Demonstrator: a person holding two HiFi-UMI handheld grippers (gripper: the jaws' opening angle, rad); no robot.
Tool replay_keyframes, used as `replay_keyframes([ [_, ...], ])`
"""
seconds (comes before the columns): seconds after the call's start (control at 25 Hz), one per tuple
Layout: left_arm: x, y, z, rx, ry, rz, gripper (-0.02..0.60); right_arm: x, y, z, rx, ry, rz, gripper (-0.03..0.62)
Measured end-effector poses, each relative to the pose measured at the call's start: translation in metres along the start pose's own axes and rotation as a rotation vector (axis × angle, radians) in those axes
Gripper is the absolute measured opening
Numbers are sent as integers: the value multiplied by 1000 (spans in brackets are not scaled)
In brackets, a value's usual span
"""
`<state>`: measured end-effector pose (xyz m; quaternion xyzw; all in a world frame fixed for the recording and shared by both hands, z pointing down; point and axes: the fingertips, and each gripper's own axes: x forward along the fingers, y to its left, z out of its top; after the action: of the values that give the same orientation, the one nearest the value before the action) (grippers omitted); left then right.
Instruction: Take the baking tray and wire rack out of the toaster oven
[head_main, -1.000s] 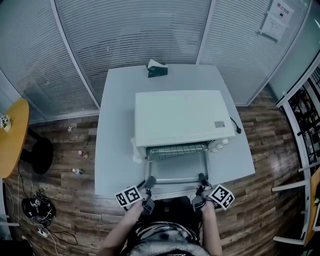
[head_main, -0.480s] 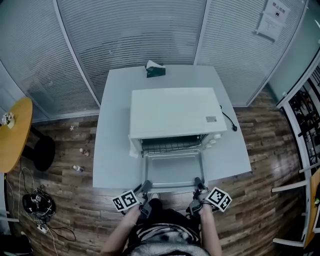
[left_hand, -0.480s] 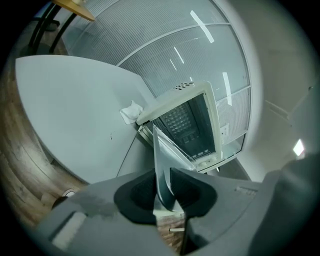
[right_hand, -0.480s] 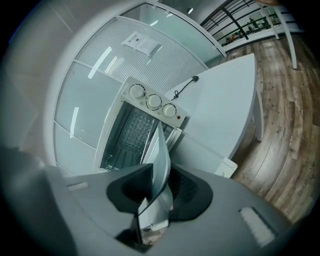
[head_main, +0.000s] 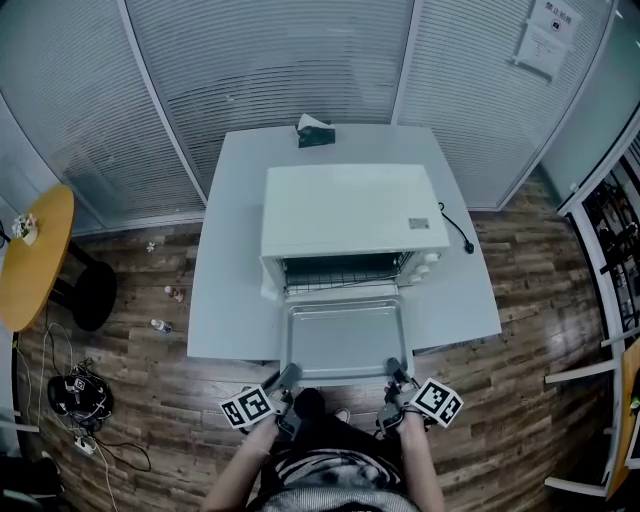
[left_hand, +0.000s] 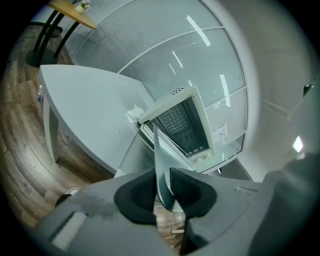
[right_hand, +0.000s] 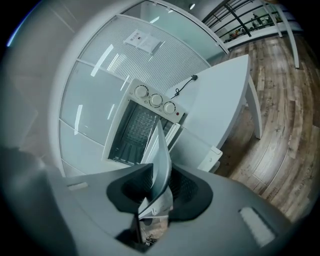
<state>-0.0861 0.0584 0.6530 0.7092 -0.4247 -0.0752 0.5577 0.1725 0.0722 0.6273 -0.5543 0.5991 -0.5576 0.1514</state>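
Note:
A white toaster oven (head_main: 350, 212) stands on a pale table (head_main: 230, 300) with its mouth toward me. The flat grey baking tray (head_main: 345, 338) sticks out in front of it, its far edge at the oven's mouth. My left gripper (head_main: 288, 375) is shut on the tray's near left corner, and my right gripper (head_main: 393, 368) is shut on its near right corner. In the left gripper view the pads (left_hand: 145, 192) pinch the tray's thin rim (left_hand: 161, 160); the right gripper view shows the same rim (right_hand: 162, 155). The wire rack (head_main: 345, 270) sits inside the dark oven cavity.
A dark green tissue box (head_main: 316, 135) stands at the table's far edge. The oven's cord (head_main: 455, 225) trails off on the right. A yellow round table (head_main: 35, 255) and a black stool (head_main: 95, 295) are to the left, with small items on the wooden floor. Glass partitions stand behind.
Both grippers have moved back toward me with the tray, so more of it shows in front of the oven. The dark cavity and wire rack are more exposed.

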Motion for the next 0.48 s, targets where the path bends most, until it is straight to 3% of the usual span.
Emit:
replay_keyframes([
  [0.48, -35, -62, 27, 116, -96, -87, 75, -32, 61, 18, -69, -42, 138, 97],
])
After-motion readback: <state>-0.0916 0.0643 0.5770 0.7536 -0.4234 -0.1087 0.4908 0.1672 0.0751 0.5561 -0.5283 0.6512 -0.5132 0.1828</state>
